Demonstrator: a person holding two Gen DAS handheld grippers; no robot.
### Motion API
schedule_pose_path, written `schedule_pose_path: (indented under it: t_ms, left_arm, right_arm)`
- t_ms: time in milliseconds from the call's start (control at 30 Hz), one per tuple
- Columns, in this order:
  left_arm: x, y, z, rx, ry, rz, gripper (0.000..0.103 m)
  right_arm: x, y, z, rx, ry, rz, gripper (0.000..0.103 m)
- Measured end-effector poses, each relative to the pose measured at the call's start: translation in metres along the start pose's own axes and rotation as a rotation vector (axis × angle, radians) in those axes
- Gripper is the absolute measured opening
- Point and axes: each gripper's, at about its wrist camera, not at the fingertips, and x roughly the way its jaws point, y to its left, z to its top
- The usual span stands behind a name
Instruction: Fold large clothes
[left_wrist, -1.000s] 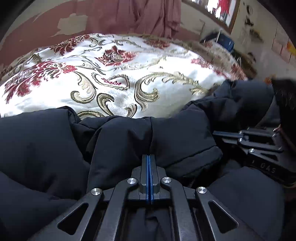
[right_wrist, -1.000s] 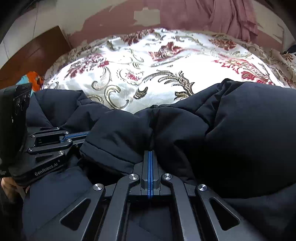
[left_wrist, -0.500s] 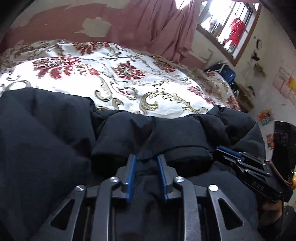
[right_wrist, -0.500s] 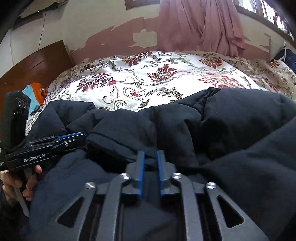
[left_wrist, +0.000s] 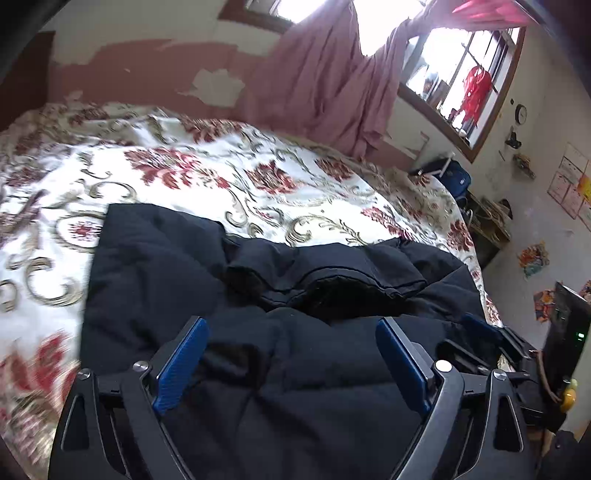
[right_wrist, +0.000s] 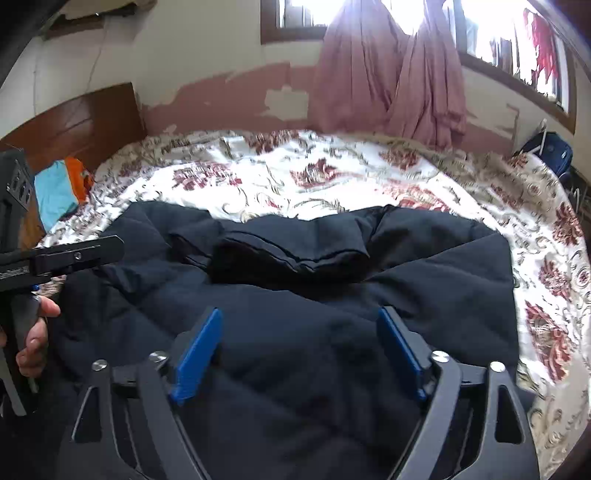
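A large black padded jacket (left_wrist: 258, 332) lies on the bed, with a folded-over edge and cuff (left_wrist: 332, 273) at its far side; it also shows in the right wrist view (right_wrist: 295, 325). My left gripper (left_wrist: 291, 339) is open and empty above the jacket, its blue pads spread wide. My right gripper (right_wrist: 299, 328) is open and empty above the jacket too. The left gripper shows at the left of the right wrist view (right_wrist: 74, 251), held by a hand. The right gripper shows at the right of the left wrist view (left_wrist: 487, 336).
The bed wears a white floral bedspread (right_wrist: 332, 177) with red and gold patterns. A wooden headboard (right_wrist: 74, 118) and orange and blue cloth (right_wrist: 62, 188) are at the left. Pink curtains (right_wrist: 391, 74) hang on the far wall. A dark bag (left_wrist: 454, 177) sits beyond the bed.
Both grippers opened and let go of the jacket's edge, then pulled back and up. The jacket's folded edge now rests on the bed.
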Motion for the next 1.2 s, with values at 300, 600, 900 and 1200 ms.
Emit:
schedule_pose_path:
  t_ms: [300, 600, 900, 1200]
  left_arm:
    - [-0.09, -0.029, -0.016, 0.102, -0.14, 0.079, 0.102]
    - [-0.181, -0.057, -0.04, 0.184, -0.247, 0.098, 0.103]
    - [-0.25, -0.074, -0.074, 0.242, -0.284, 0.17, 0.103]
    - [-0.299, -0.089, -0.103, 0.237, -0.324, 0.193, 0.103]
  right_arm:
    - [-0.094, 0.015, 0.002, 0.058, -0.139, -0.009, 0.101]
    - [-0.172, 0.034, -0.019, 0.042, -0.218, 0.019, 0.101]
    - [-0.231, 0.039, -0.047, 0.086, -0.242, 0.061, 0.101]
    - [-0.284, 0.047, -0.071, 0.068, -0.294, 0.075, 0.101]
